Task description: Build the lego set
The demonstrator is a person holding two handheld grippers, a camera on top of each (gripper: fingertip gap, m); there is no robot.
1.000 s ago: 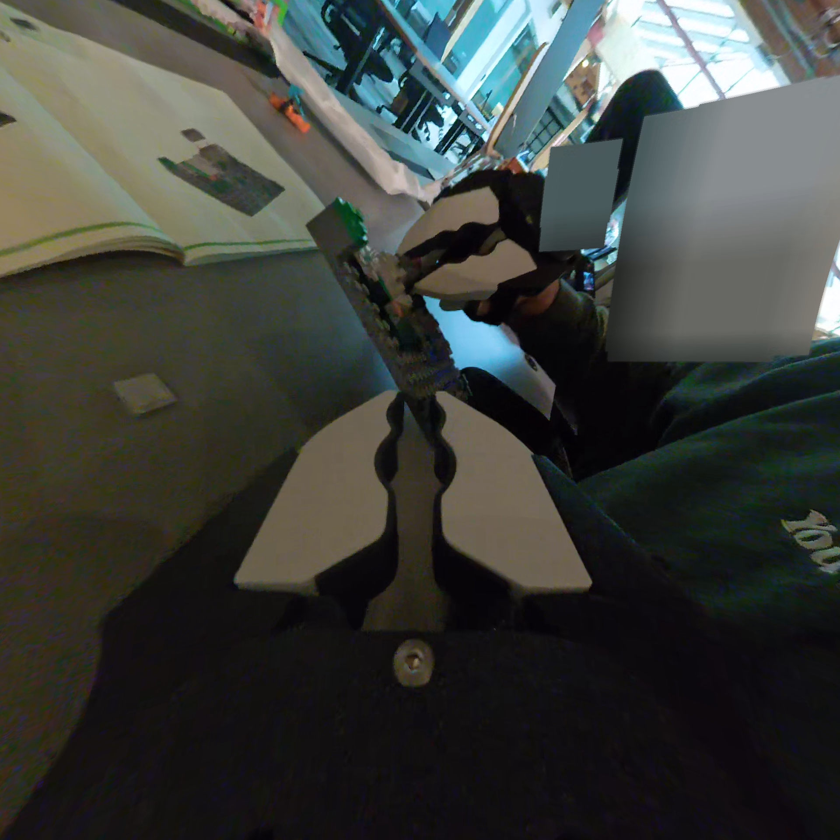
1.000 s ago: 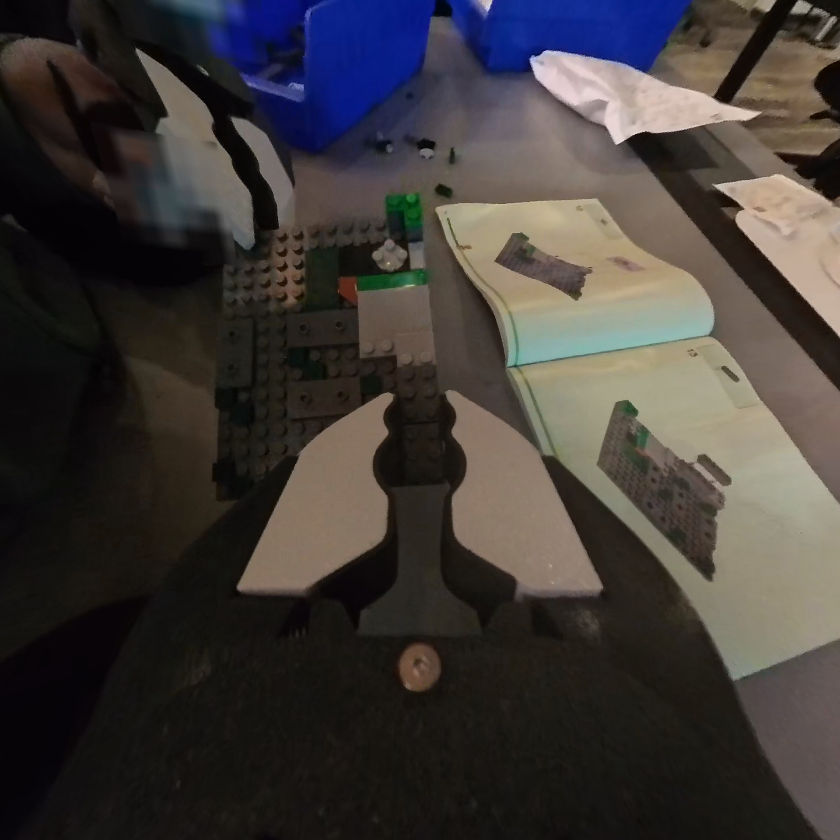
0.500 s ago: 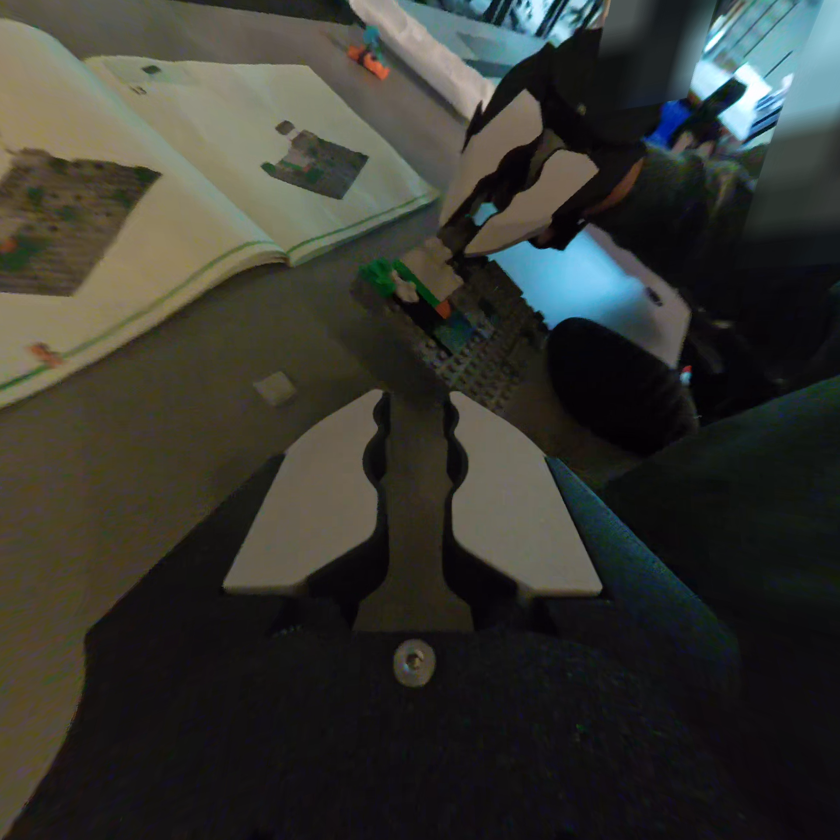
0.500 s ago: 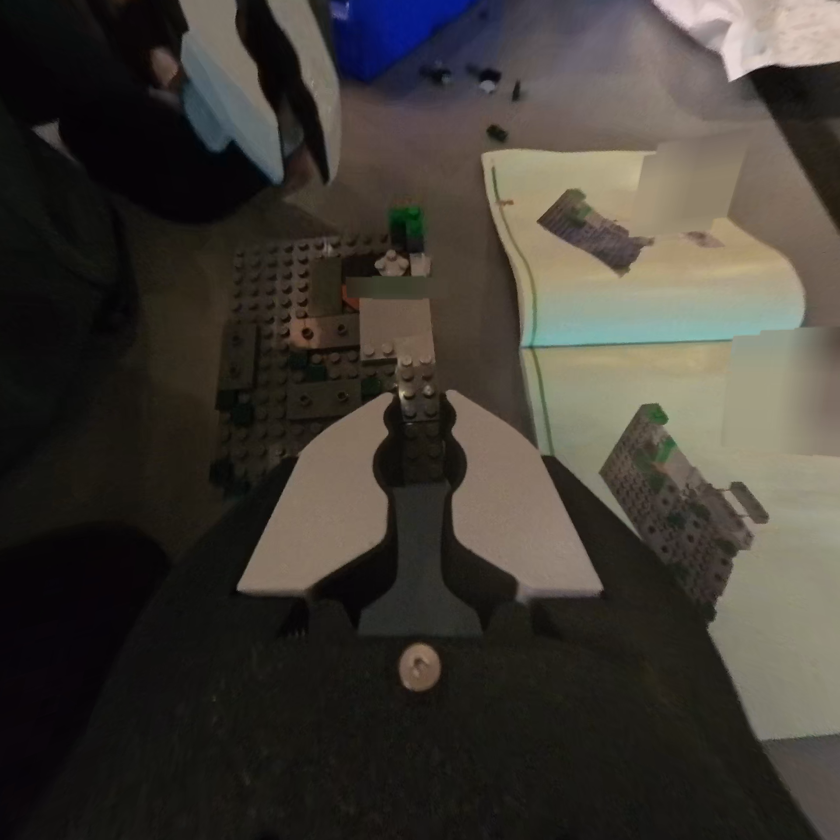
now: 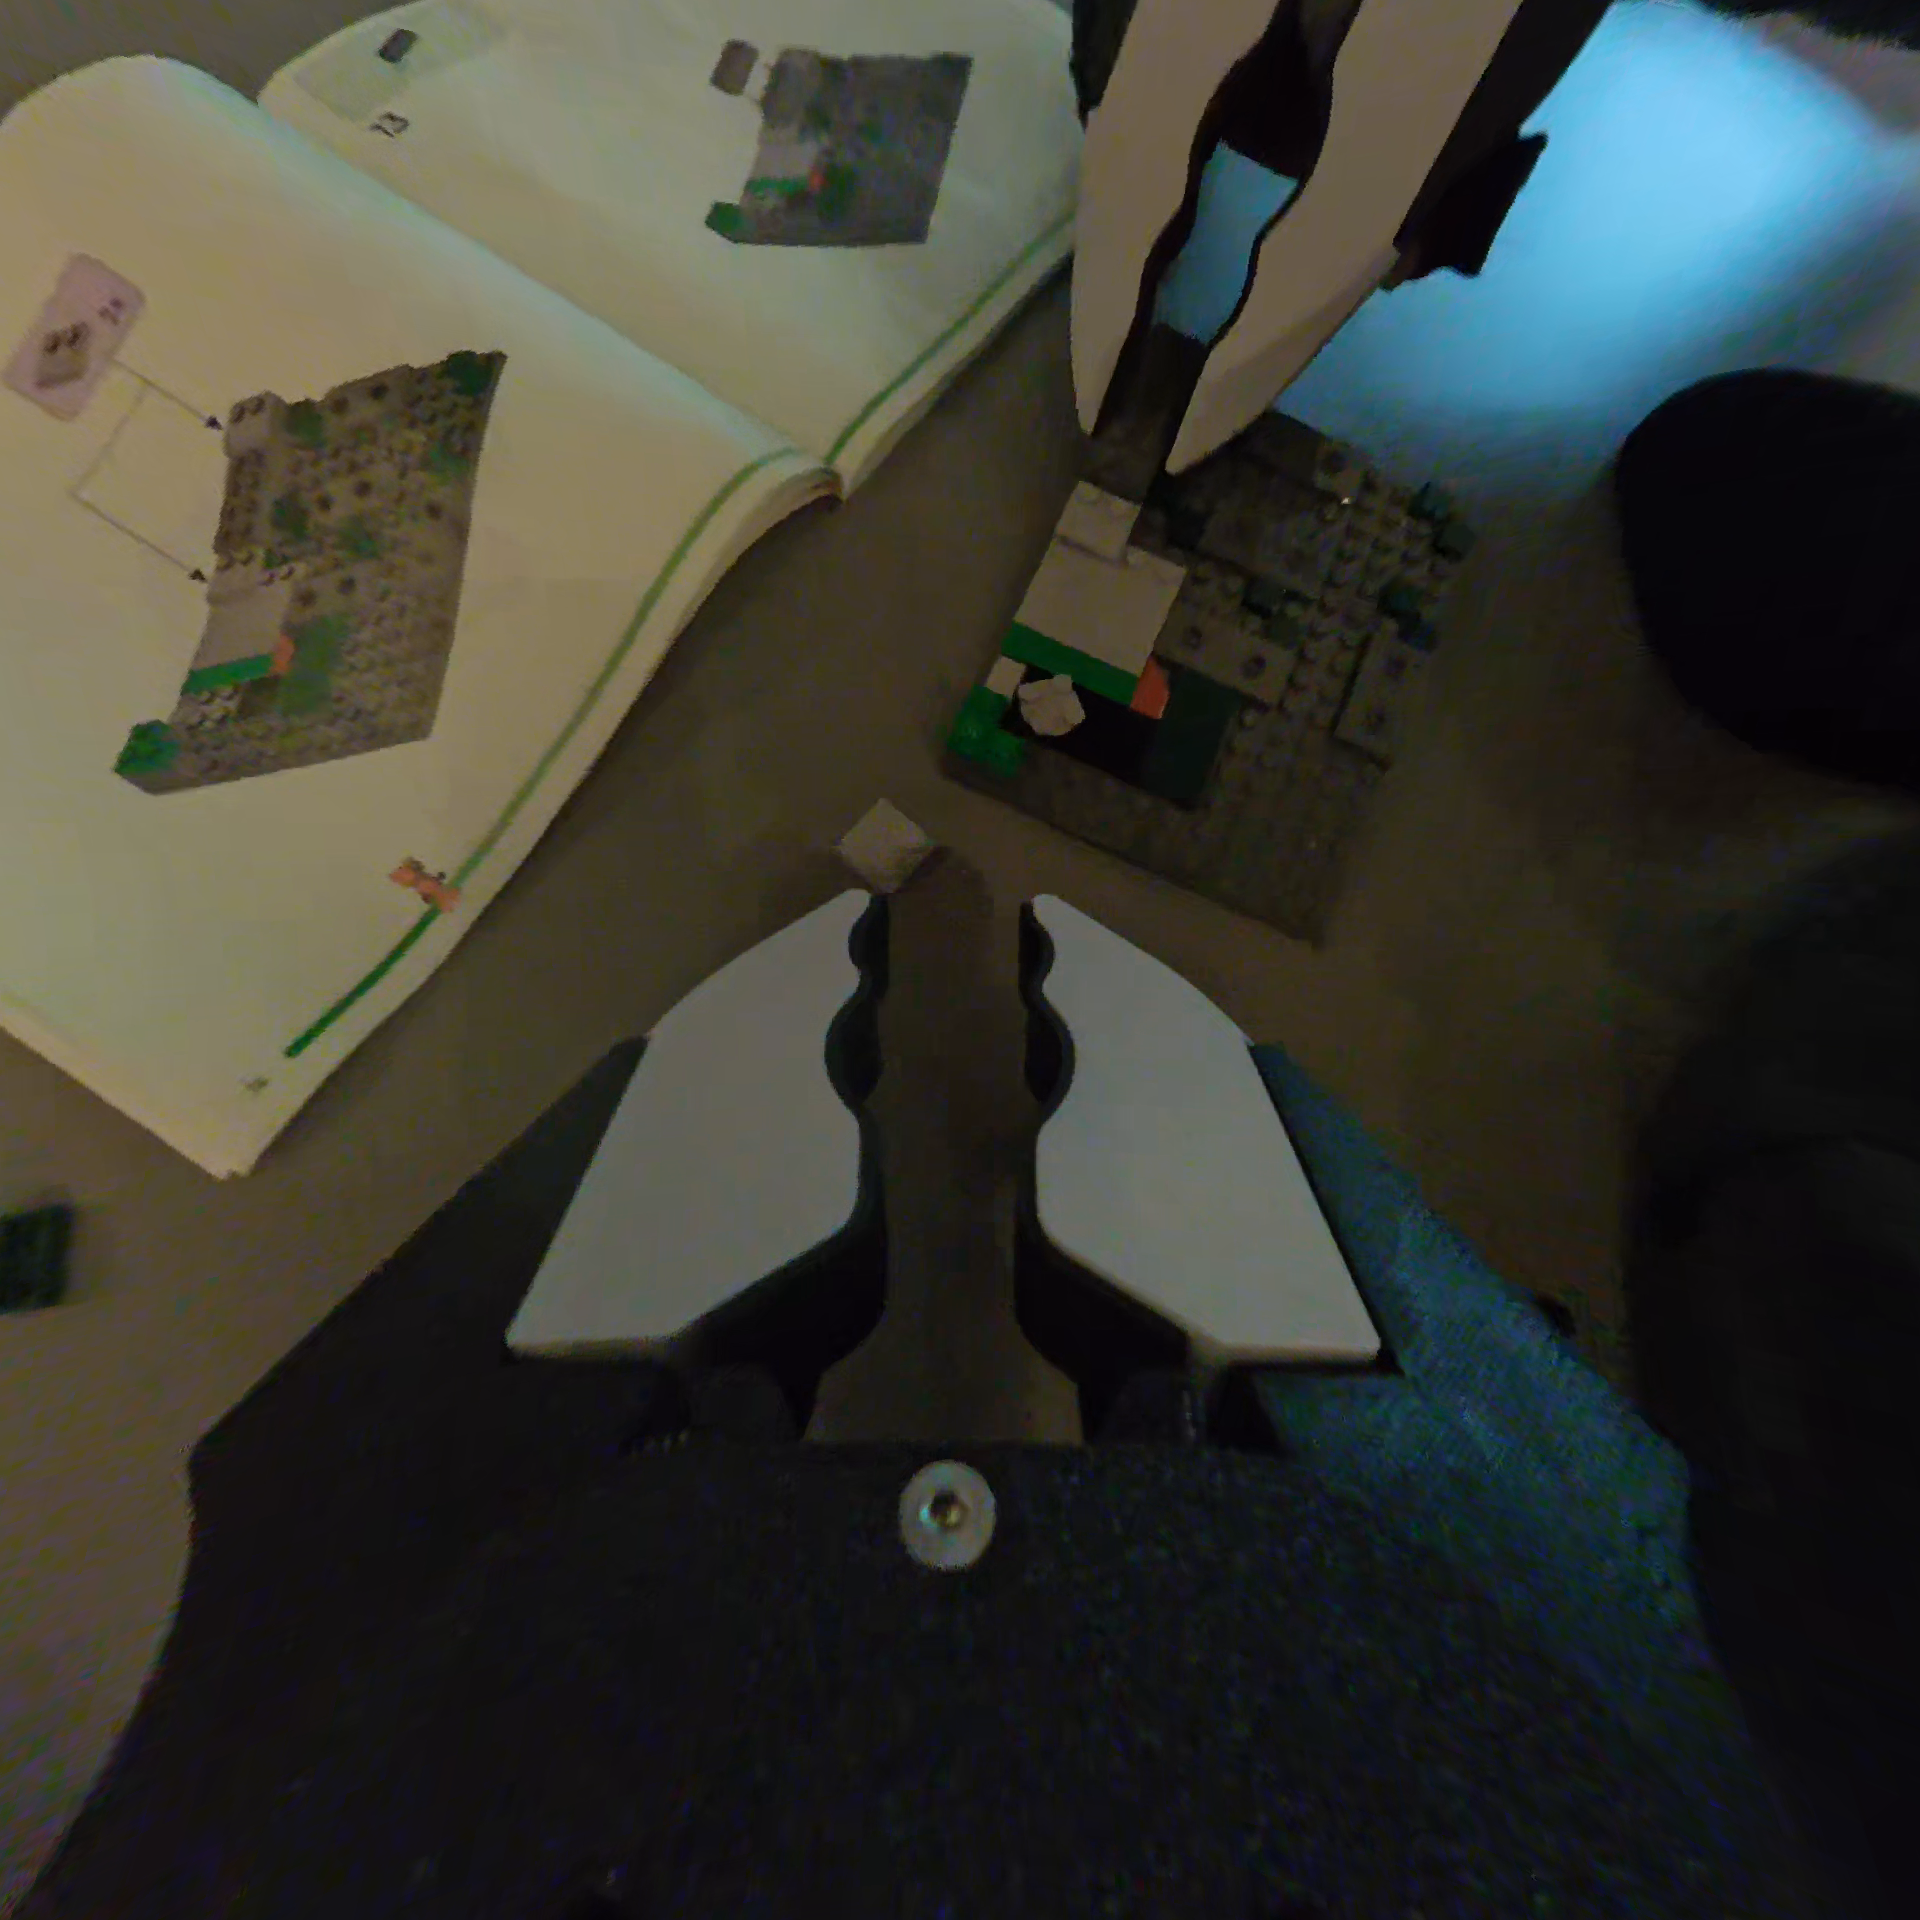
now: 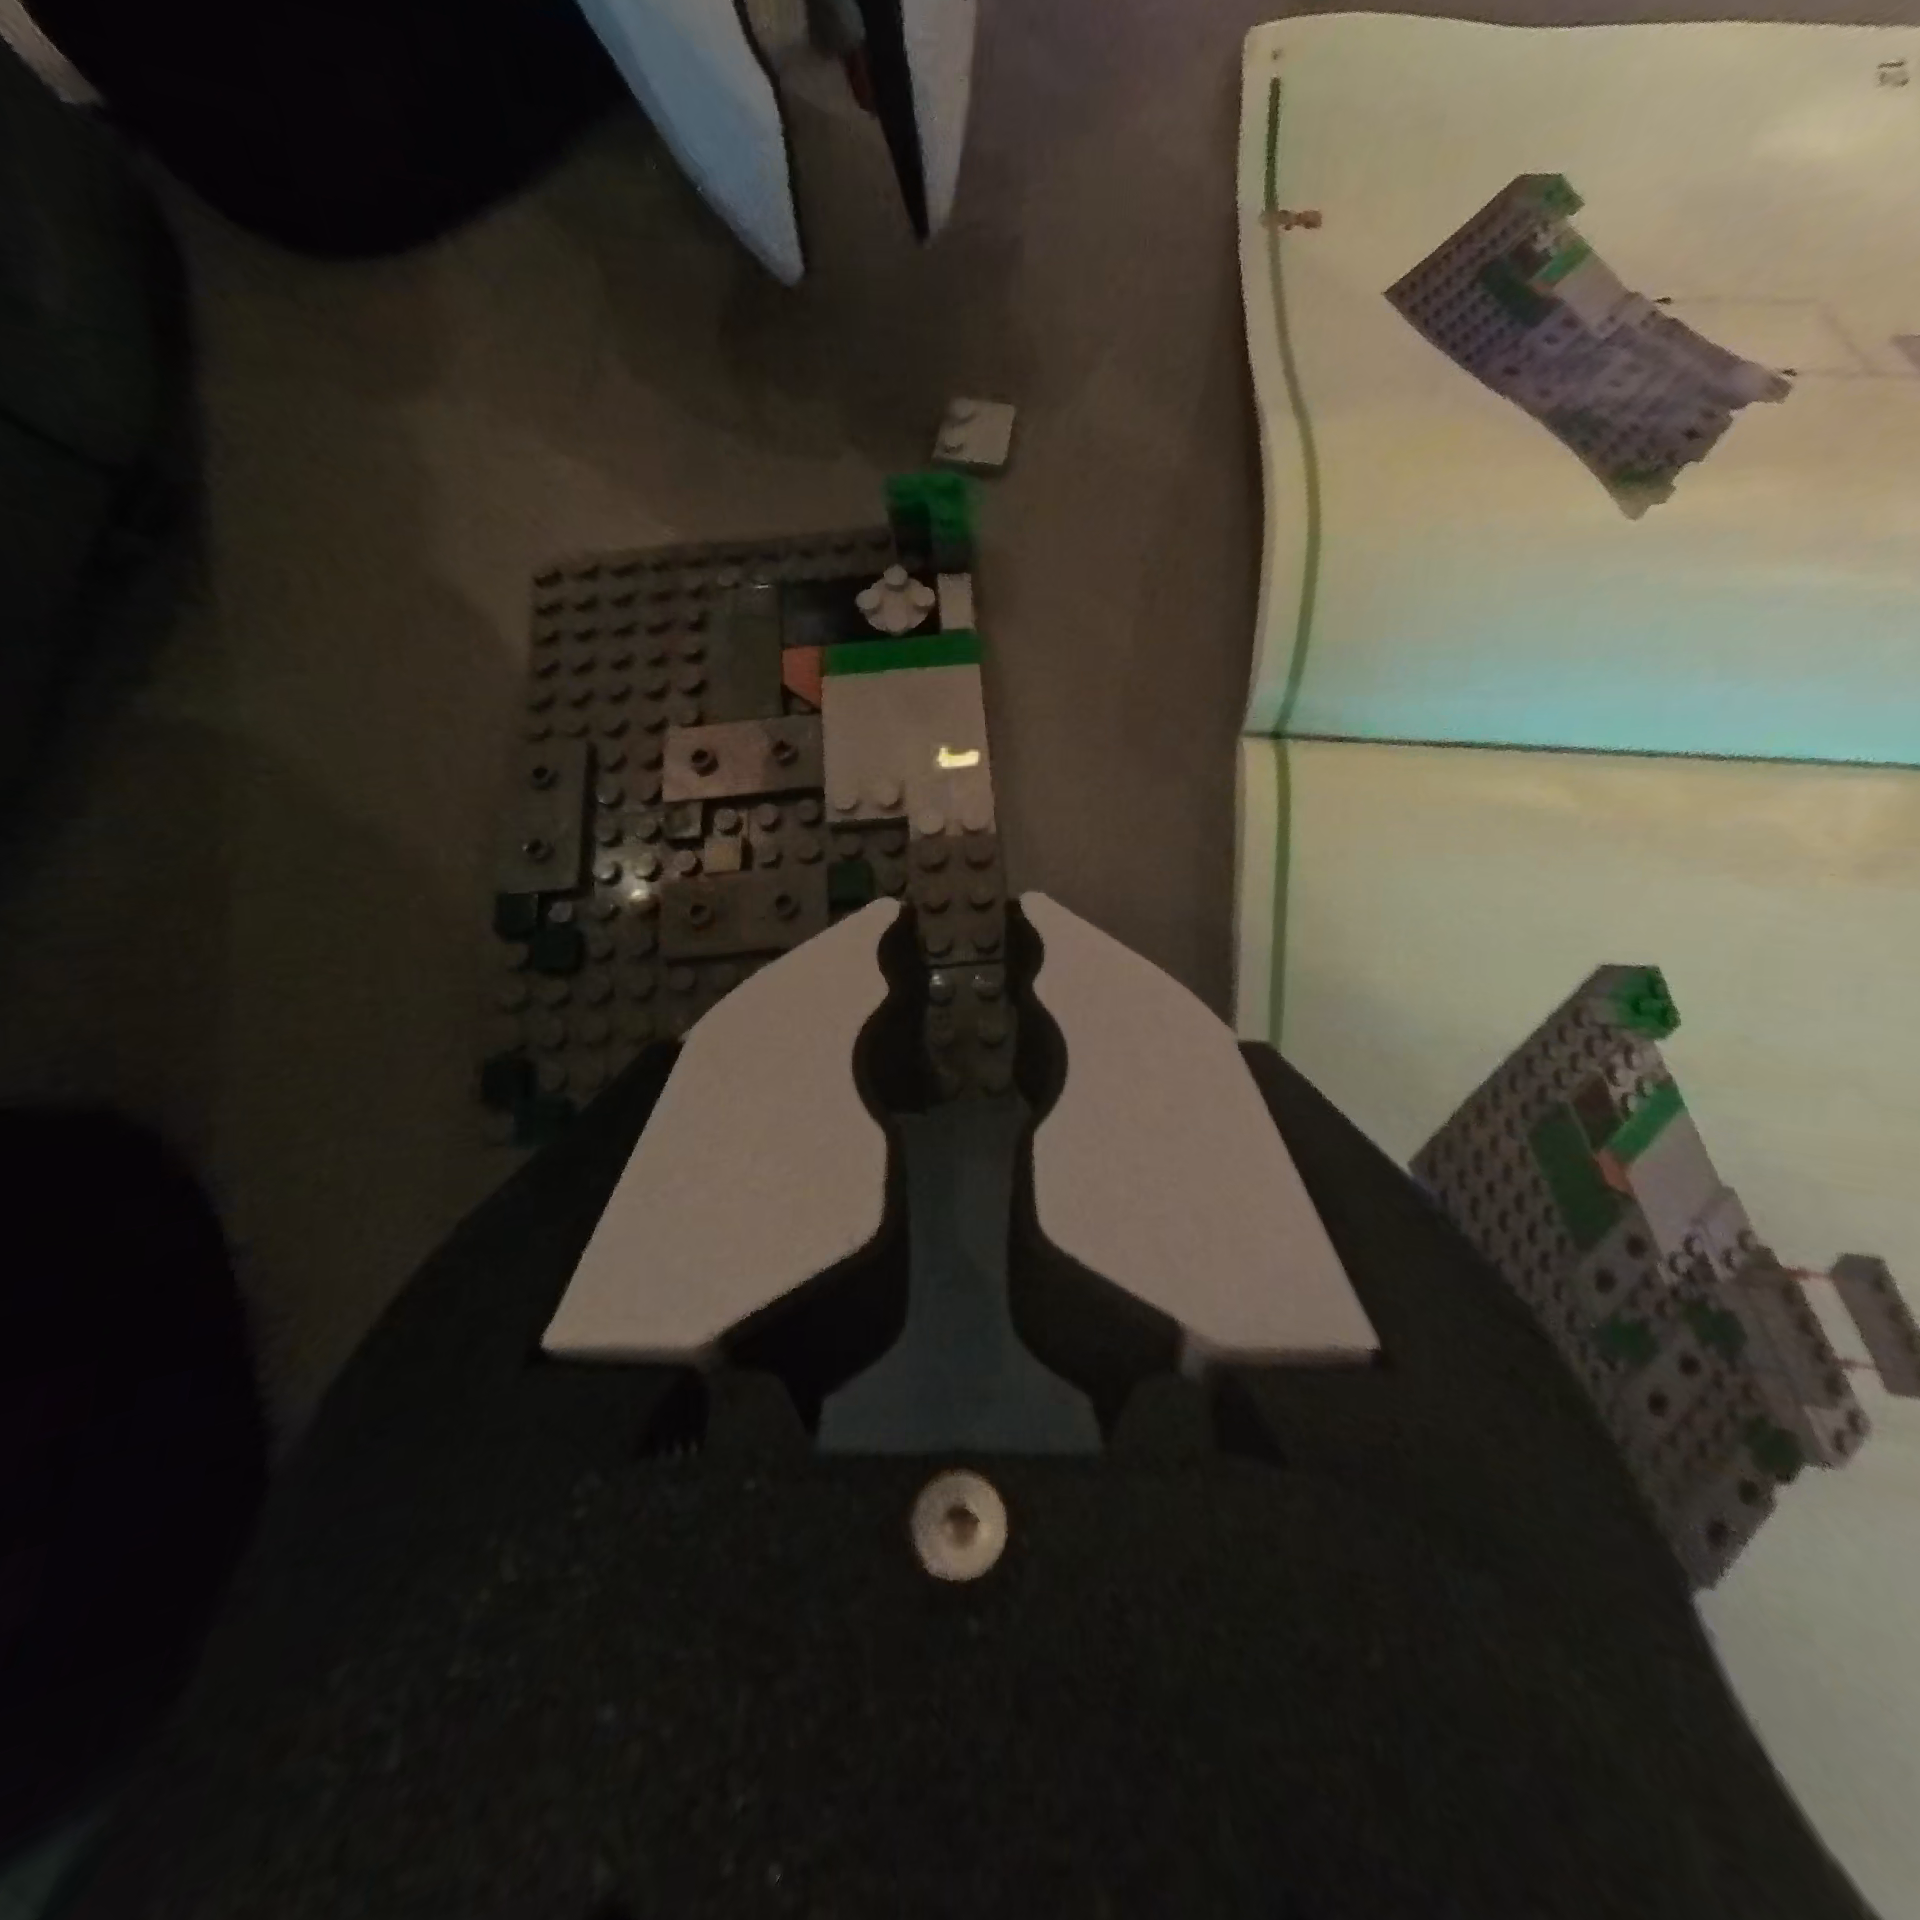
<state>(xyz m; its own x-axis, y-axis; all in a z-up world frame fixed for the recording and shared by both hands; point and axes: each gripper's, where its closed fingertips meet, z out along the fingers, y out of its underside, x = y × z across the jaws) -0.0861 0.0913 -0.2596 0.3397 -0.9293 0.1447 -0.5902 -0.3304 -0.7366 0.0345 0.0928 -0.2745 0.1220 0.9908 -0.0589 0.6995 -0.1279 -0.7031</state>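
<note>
The lego build (image 5: 1288,665) is a dark grey studded baseplate with light grey, green and orange pieces, lying flat on the table; it also shows in the right wrist view (image 6: 644,707). My right gripper (image 6: 961,909) is shut on a dark grey brick strip (image 6: 956,894) at the build's near right edge; it shows in the left wrist view (image 5: 1132,447) at the build's far corner. My left gripper (image 5: 951,904) is open and empty, just short of the build. A small light grey plate (image 5: 883,852) lies loose on the table at its left fingertip. The left gripper (image 6: 862,255) shows beyond the build.
An open instruction booklet (image 5: 416,416) lies beside the build; the right wrist view shows it on the right (image 6: 1558,623). A dark green piece (image 5: 31,1252) lies at the left edge. A dark rounded shape (image 5: 1787,561) lies right of the build. Tip to tip, the grippers are about 12 cm apart.
The left gripper let go of the build and drew back. The build went from upright in the air to flat on the table, with the right gripper still shut on its edge.
</note>
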